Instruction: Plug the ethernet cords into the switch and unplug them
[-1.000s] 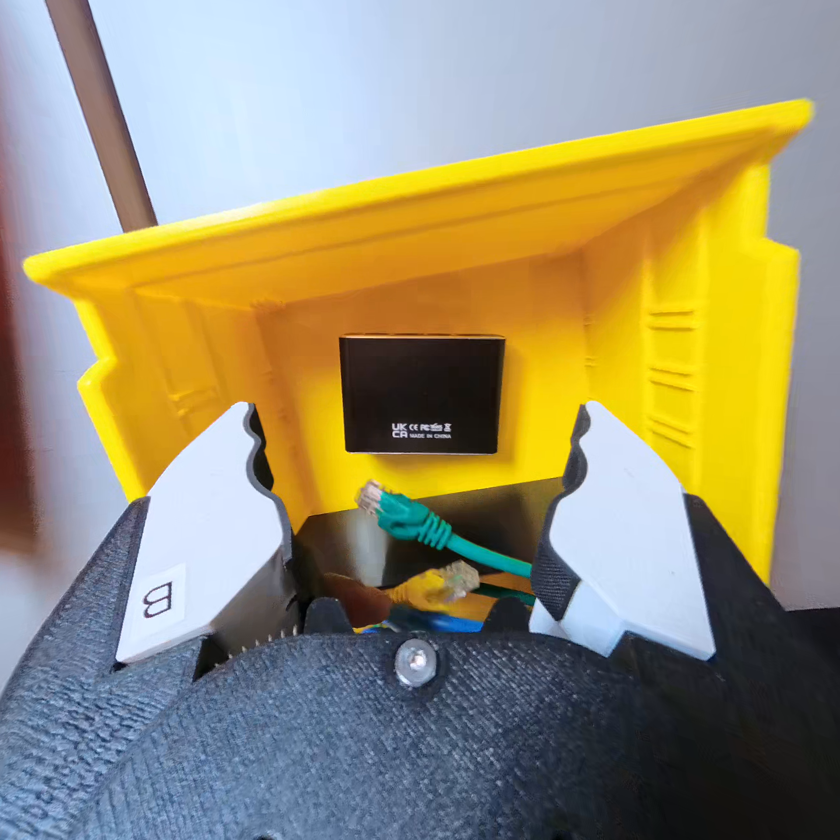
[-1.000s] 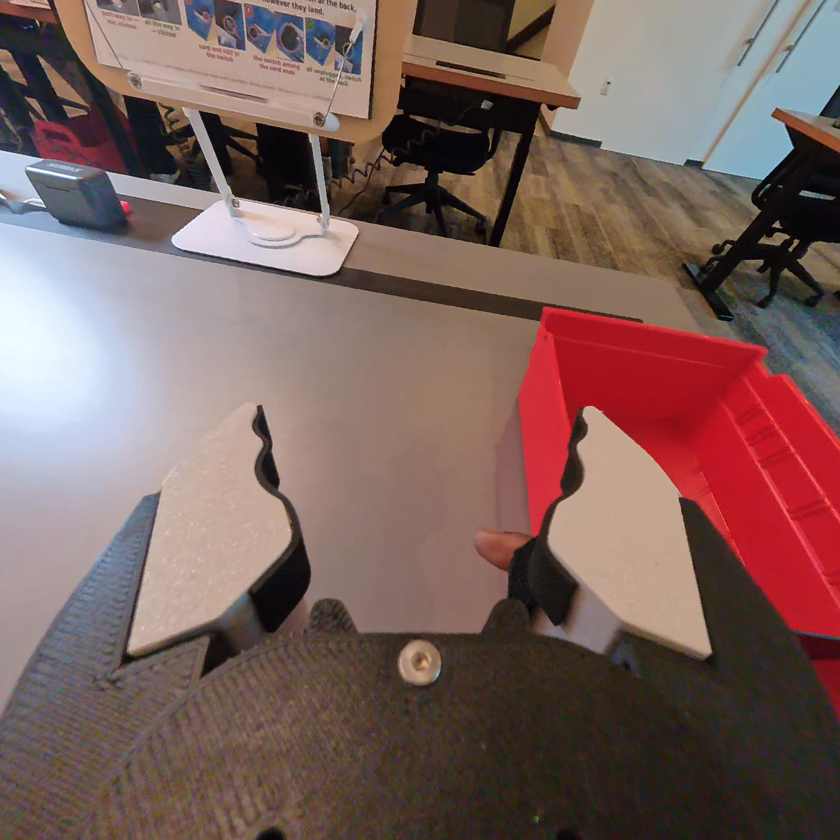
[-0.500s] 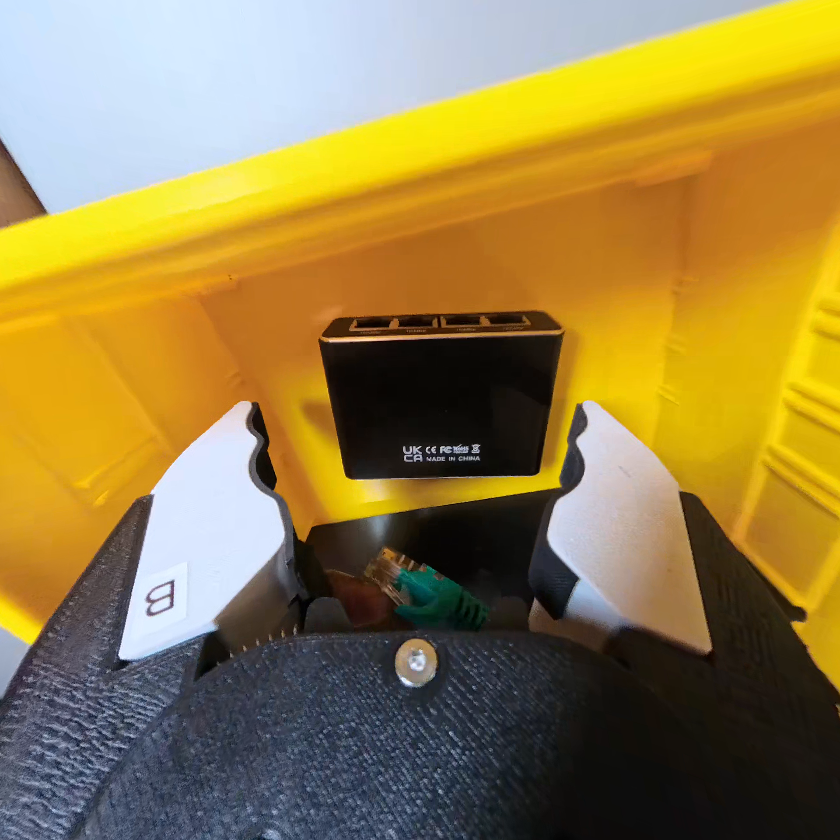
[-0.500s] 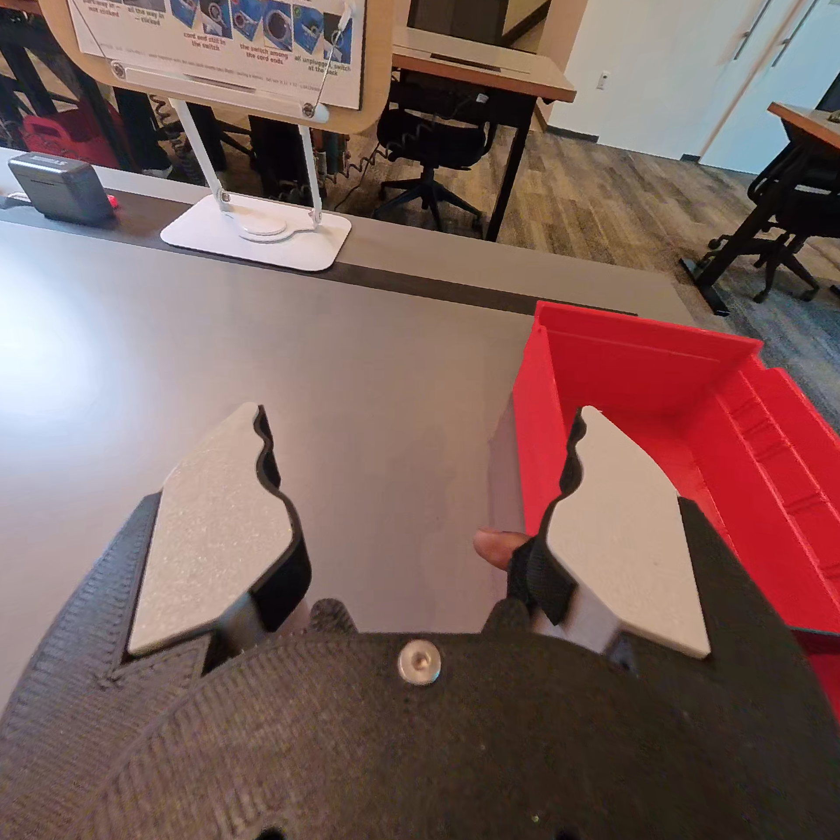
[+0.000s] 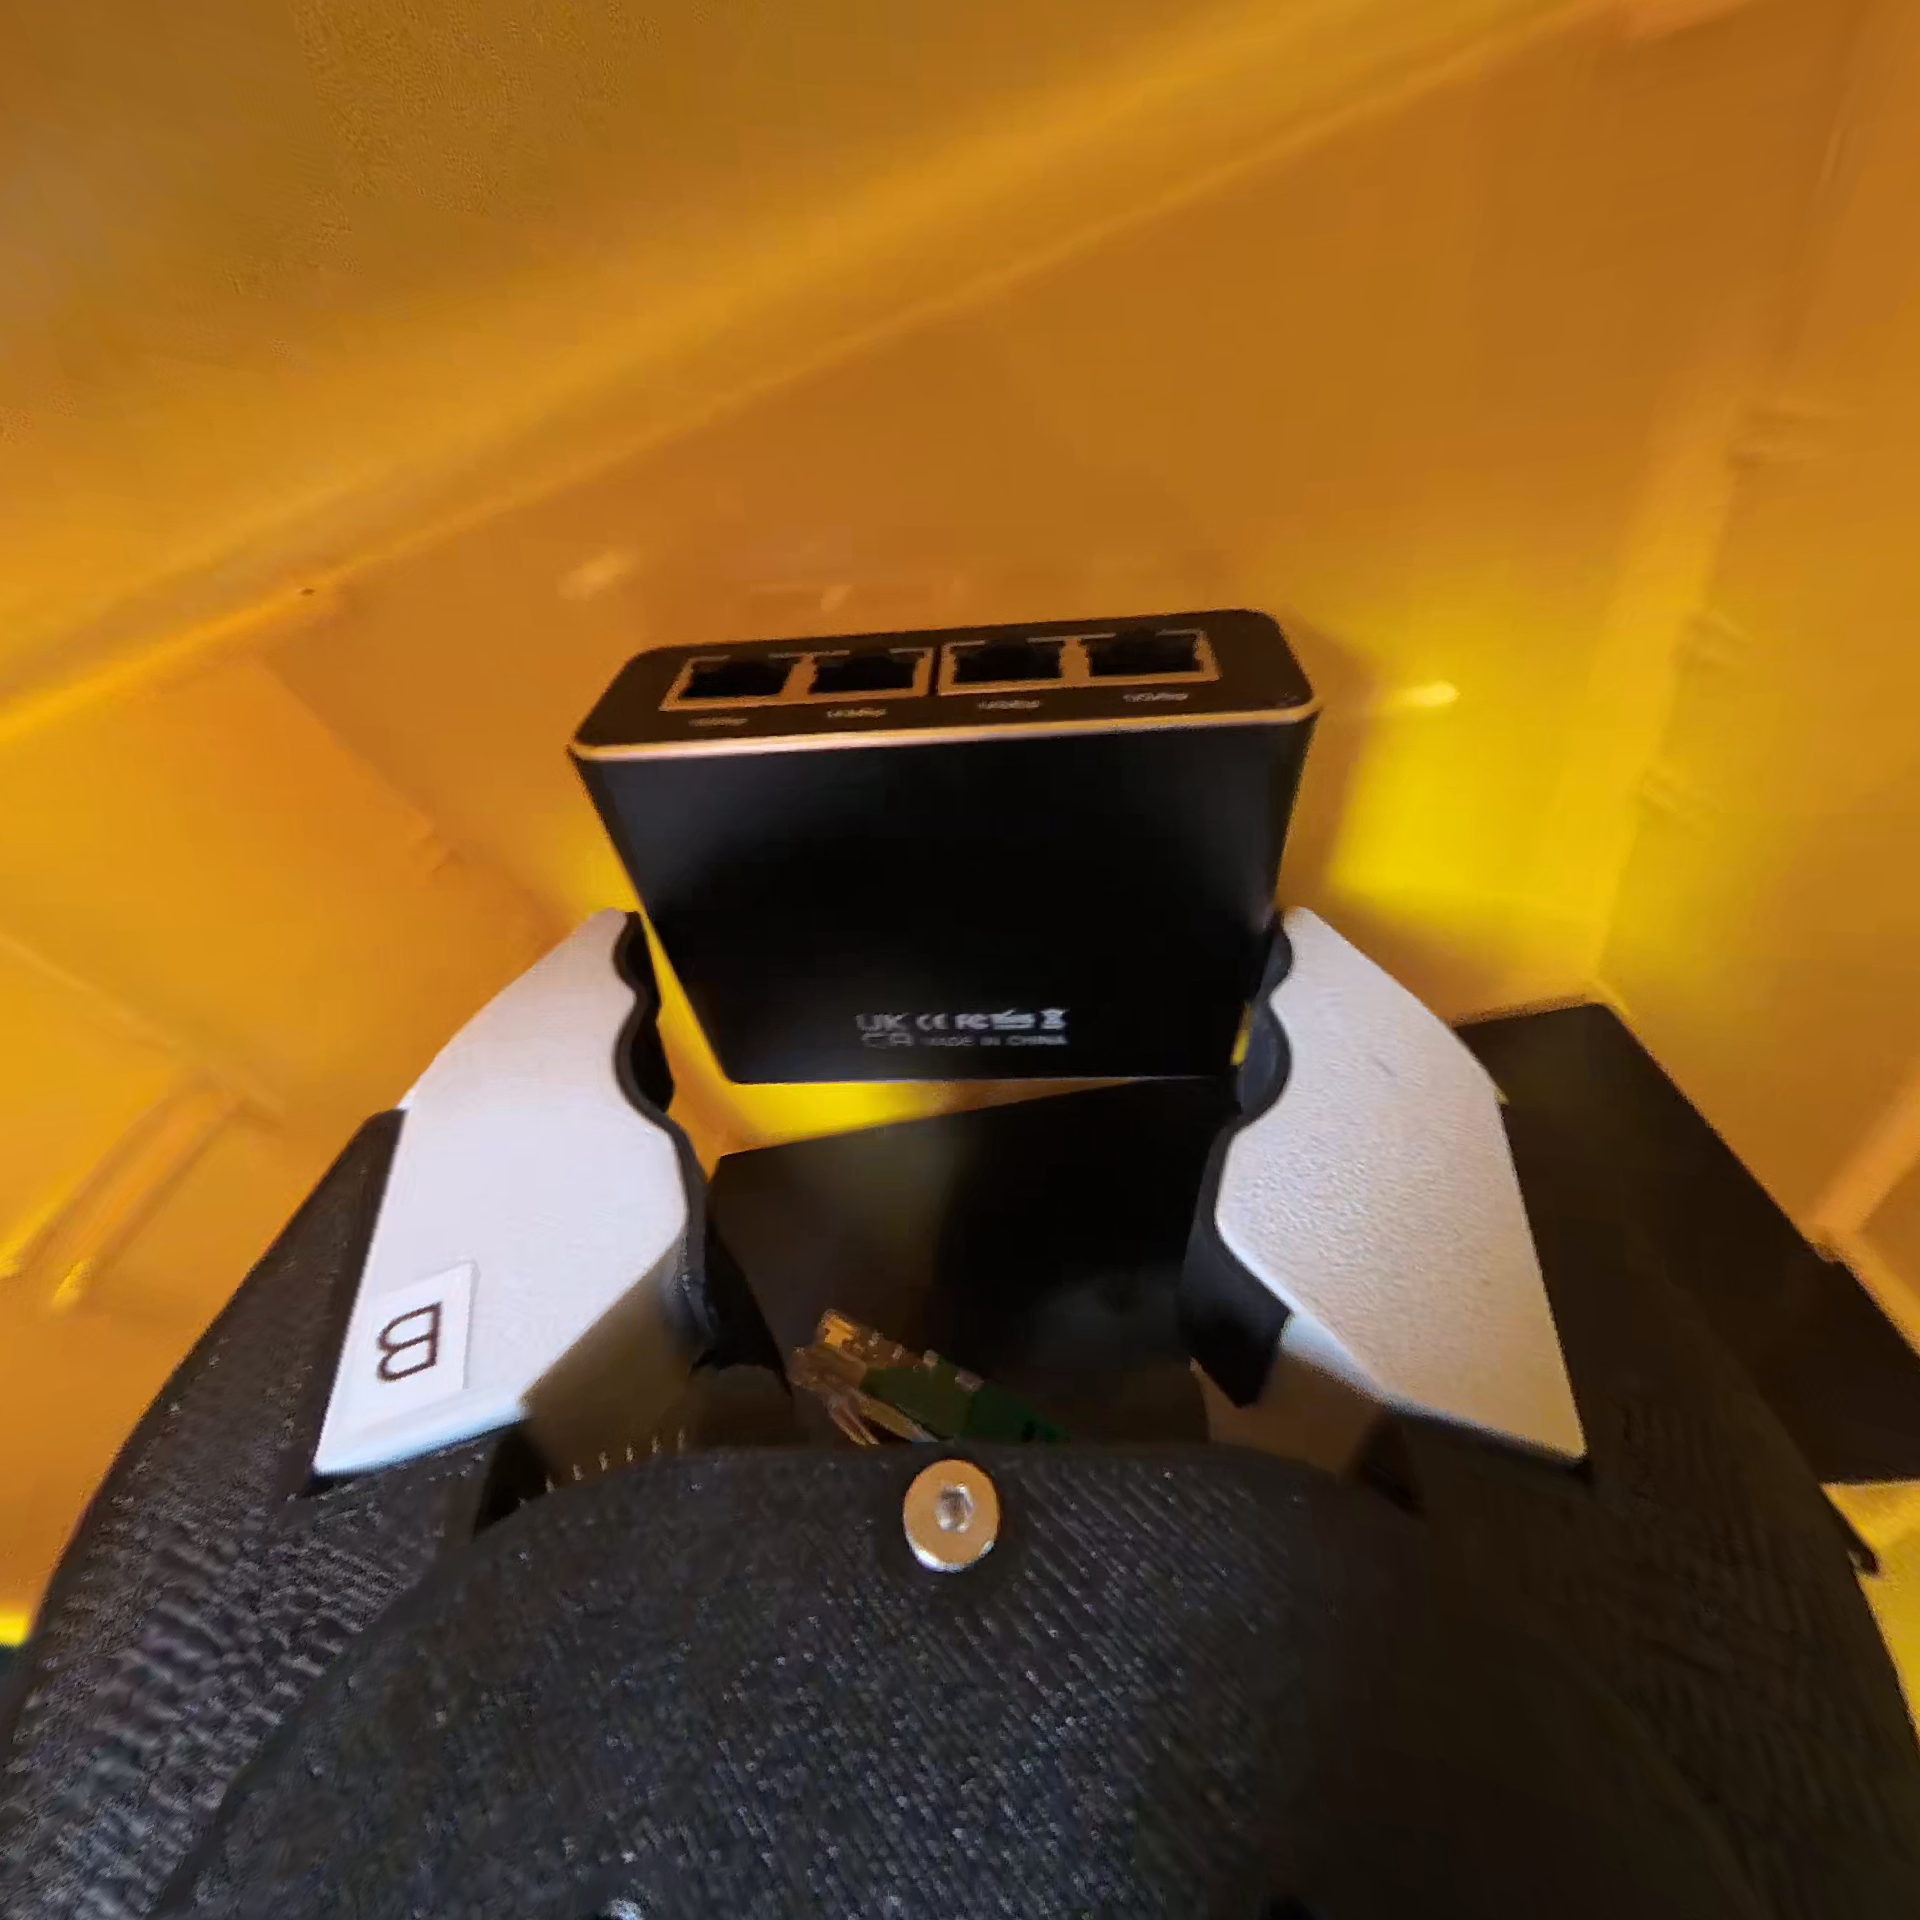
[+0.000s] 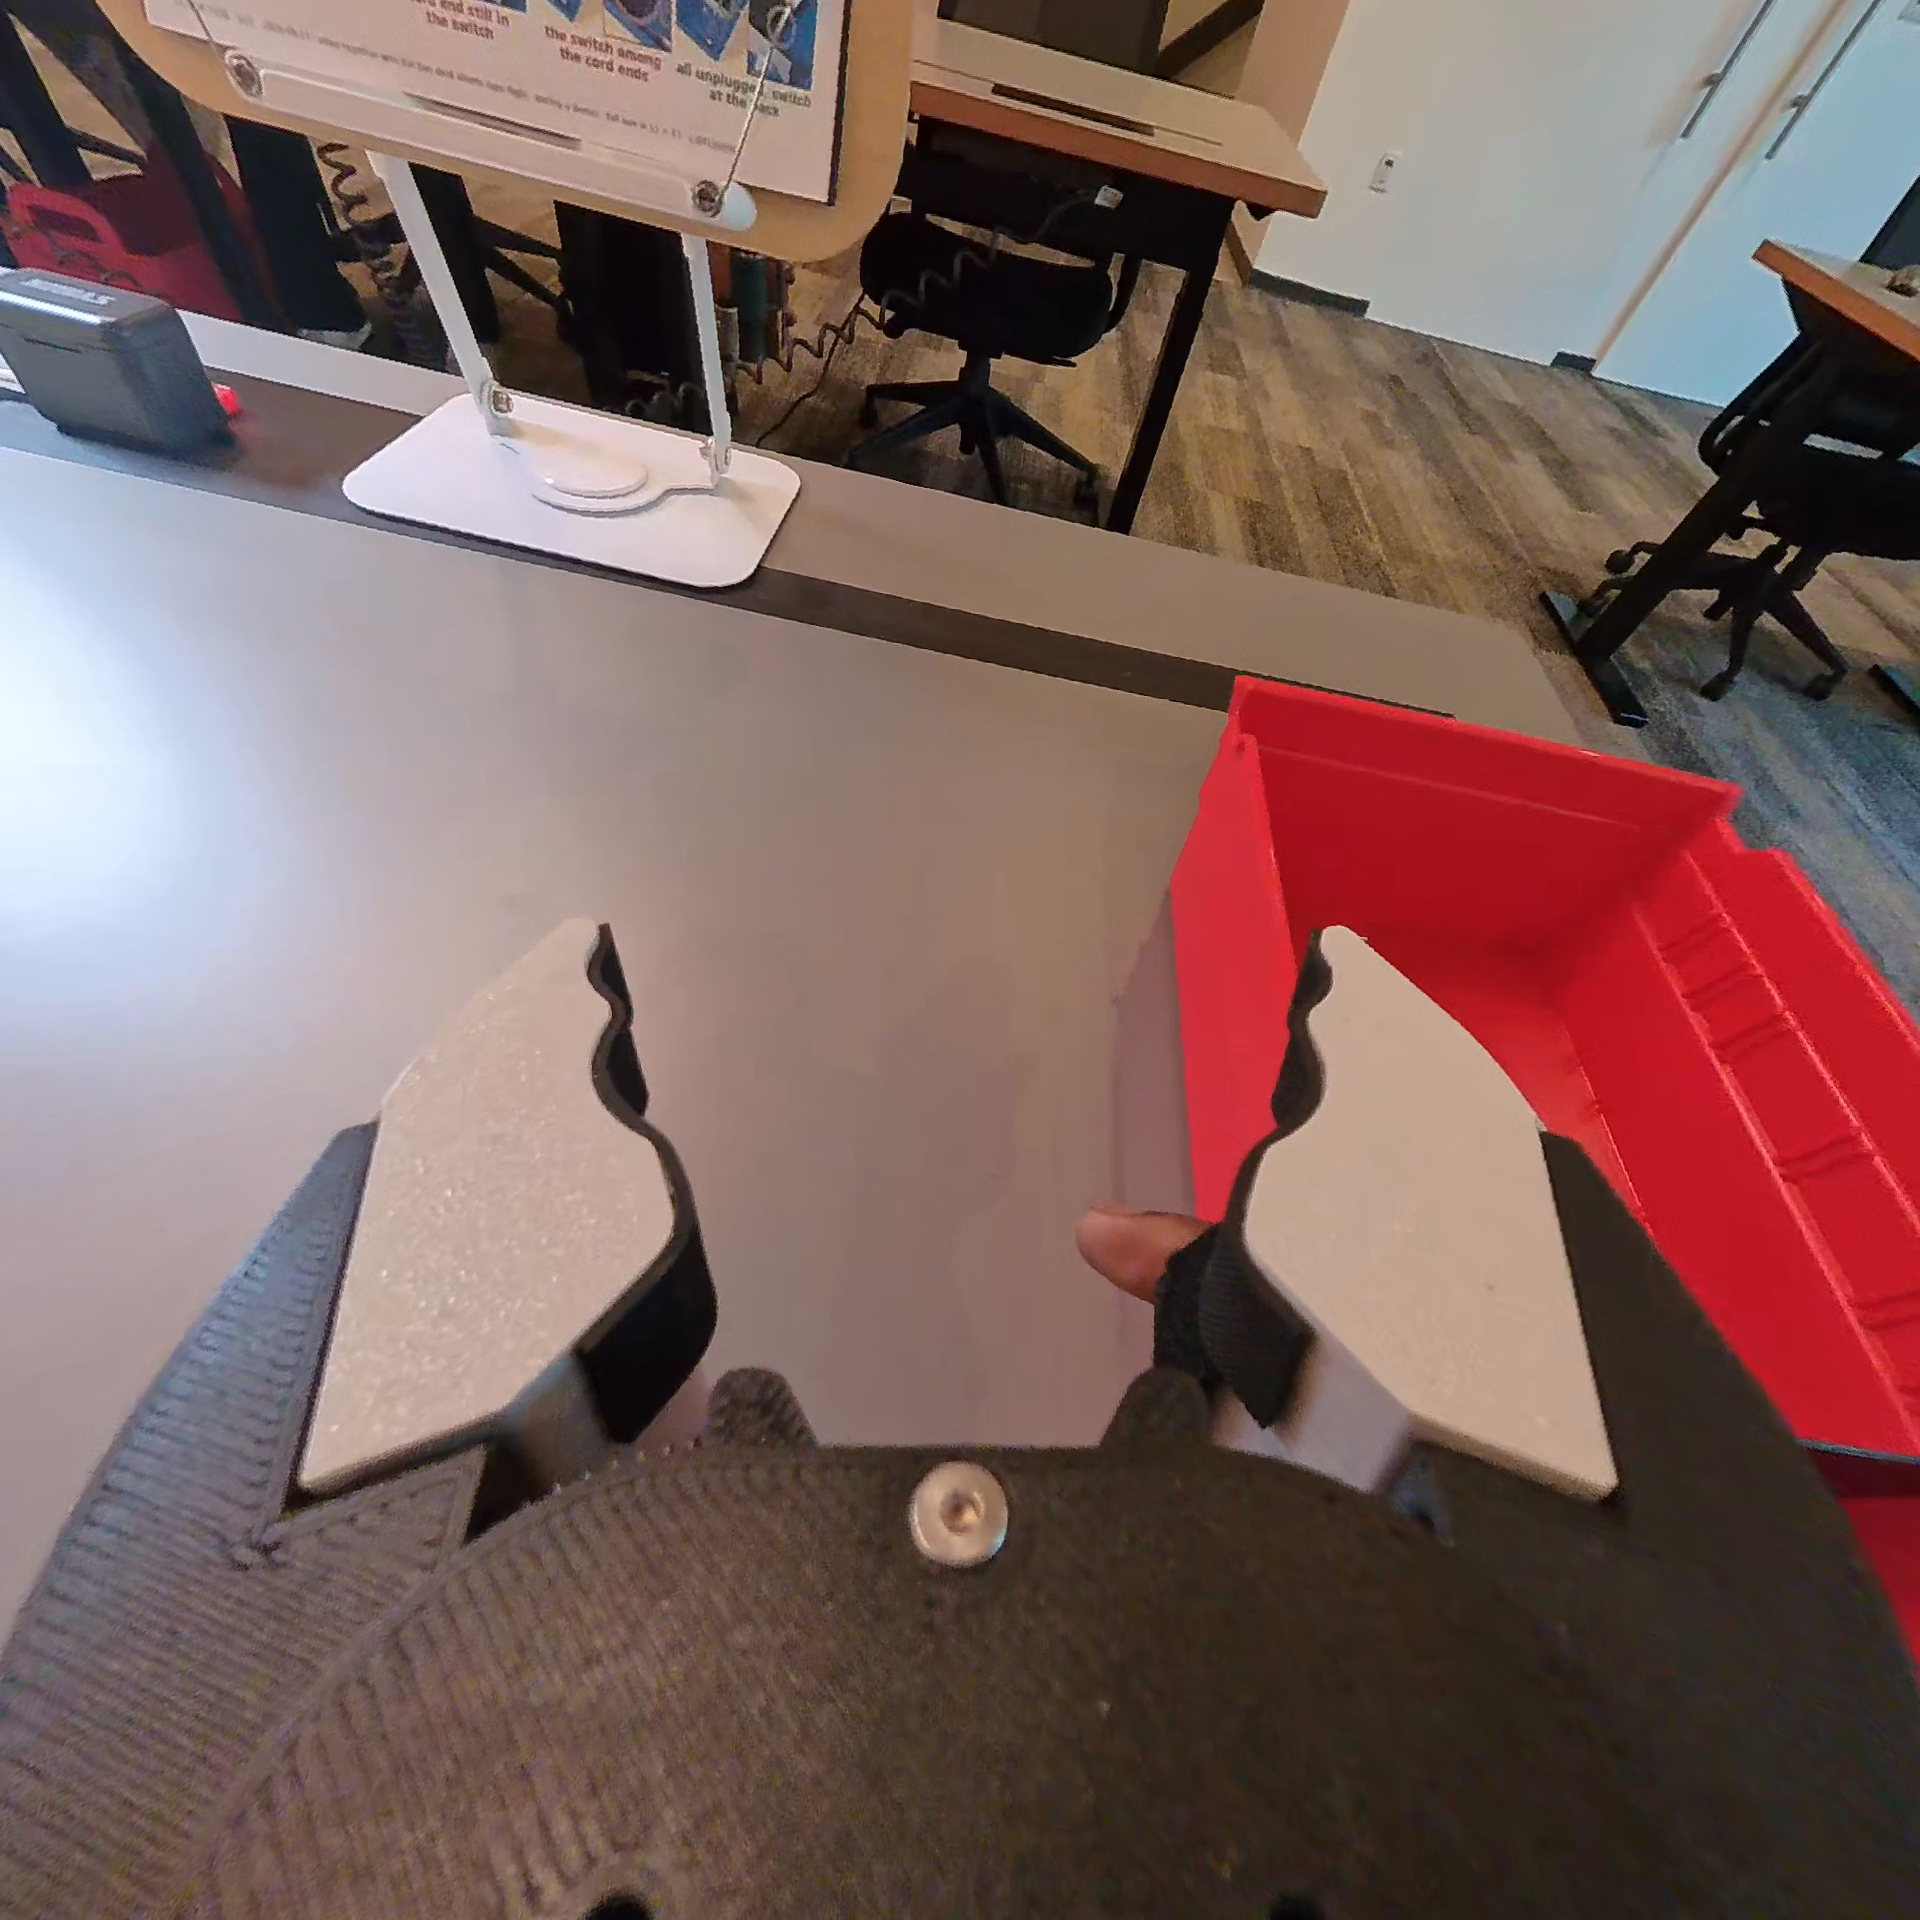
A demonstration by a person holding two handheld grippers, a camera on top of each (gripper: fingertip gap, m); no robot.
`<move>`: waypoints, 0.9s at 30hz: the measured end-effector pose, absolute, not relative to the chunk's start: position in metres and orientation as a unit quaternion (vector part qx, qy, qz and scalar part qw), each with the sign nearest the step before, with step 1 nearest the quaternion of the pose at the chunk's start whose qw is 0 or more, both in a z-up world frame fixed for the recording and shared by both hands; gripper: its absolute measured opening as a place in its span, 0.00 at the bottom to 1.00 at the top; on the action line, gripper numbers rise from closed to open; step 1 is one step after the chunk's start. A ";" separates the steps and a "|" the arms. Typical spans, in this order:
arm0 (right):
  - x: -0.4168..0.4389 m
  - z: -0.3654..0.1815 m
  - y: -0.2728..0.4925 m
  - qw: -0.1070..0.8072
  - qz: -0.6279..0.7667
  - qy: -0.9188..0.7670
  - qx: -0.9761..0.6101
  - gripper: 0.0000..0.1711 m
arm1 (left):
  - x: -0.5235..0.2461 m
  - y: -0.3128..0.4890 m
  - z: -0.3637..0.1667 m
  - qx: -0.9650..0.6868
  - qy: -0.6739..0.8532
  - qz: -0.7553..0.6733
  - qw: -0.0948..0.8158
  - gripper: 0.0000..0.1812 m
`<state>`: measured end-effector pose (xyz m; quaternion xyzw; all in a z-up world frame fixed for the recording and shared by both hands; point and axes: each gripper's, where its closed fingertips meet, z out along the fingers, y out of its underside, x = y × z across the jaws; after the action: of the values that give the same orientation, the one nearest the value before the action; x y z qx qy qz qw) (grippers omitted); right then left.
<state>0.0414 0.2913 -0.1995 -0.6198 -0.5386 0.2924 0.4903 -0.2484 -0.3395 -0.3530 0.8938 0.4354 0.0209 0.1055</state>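
Your left gripper [image 5: 951, 997] is spread wide with nothing gripped yet; the black switch [image 5: 951, 883] sits dead ahead inside the yellow bin [image 5: 416, 468], its near end between your fingertips and its row of empty ports pointing away from you. A green cord plug [image 5: 914, 1392] lies beneath your palm. Your right gripper [image 6: 961, 1039] hangs wide and empty over the table [image 6: 520, 779], well away from the switch.

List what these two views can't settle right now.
- Left view: whether the left tongs touch the switch; motion blur smears the contact lines.
- Left view: the green cord beyond its plug, hidden by the tongs' body.
- Right view: the red bin is cut off by the right edge.
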 end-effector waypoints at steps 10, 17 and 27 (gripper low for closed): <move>0.041 -0.202 0.293 0.489 0.294 -0.537 -0.621 0.69 | -0.264 -0.322 -0.308 0.883 0.462 -0.030 -0.073 0.56; 0.039 -0.198 0.286 0.491 0.300 -0.541 -0.613 0.69 | -0.272 -0.313 -0.220 0.832 0.457 -0.147 -0.277 0.57; 0.034 -0.191 0.258 0.485 0.326 -0.564 -0.584 0.65 | -0.156 -0.196 -0.094 0.711 0.214 -0.169 -0.648 0.57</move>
<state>0.0337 0.2578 -0.1913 -0.5839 -0.5636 0.3255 0.4852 -0.1557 -0.1957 -0.0945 0.7113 0.2142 -0.1688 -0.6478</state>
